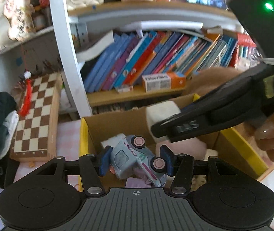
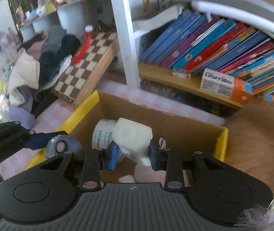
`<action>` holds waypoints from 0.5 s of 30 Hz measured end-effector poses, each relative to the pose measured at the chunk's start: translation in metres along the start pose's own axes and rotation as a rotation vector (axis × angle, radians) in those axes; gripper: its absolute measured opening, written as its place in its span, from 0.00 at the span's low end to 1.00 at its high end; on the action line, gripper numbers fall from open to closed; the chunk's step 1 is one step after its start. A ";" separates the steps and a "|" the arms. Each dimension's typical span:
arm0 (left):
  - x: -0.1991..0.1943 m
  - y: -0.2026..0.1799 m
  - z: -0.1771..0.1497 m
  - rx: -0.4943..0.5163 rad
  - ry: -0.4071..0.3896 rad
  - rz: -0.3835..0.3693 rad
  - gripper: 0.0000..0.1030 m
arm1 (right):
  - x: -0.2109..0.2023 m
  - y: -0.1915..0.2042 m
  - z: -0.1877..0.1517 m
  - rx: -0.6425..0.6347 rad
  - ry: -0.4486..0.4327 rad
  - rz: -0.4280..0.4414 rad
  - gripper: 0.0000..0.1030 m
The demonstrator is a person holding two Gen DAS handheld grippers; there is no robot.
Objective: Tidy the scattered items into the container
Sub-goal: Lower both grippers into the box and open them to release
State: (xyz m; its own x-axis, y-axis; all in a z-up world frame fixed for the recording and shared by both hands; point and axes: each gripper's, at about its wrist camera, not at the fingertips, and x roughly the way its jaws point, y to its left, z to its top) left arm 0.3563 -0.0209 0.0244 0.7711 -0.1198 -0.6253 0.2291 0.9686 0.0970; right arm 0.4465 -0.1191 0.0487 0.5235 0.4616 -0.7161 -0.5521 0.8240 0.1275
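Toy truck (image 1: 135, 159) is sitting clamped across its body in my left gripper (image 1: 135, 160), while my right gripper (image 2: 132, 154) is pinching a white plush toy (image 2: 133, 136); both are hanging over the yellow-rimmed cardboard box (image 2: 221, 142). Truck is looking rigid and light with slick sides, so I'm judging its flat flanks the best hold, whereas soft plush squashes anywhere.

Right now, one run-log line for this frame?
left gripper: shut on toy truck | right gripper: shut on white block | both over cardboard box | nothing released yet
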 end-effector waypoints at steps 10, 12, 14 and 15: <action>0.032 0.001 0.005 0.013 0.110 0.004 0.51 | 0.055 -0.004 0.015 -0.062 0.101 -0.001 0.30; 0.037 0.003 0.005 0.015 0.128 0.003 0.51 | 0.064 -0.007 0.015 -0.059 0.123 0.001 0.30; 0.040 0.004 0.005 0.019 0.140 0.000 0.51 | 0.070 -0.010 0.016 -0.052 0.135 0.011 0.30; 0.042 0.004 0.005 0.022 0.146 -0.002 0.51 | 0.072 -0.013 0.016 -0.042 0.140 0.018 0.30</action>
State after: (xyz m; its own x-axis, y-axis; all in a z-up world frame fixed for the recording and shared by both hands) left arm 0.3922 -0.0235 0.0025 0.6768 -0.0869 -0.7311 0.2443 0.9633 0.1117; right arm 0.5019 -0.0909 0.0061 0.4192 0.4239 -0.8029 -0.5888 0.8001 0.1150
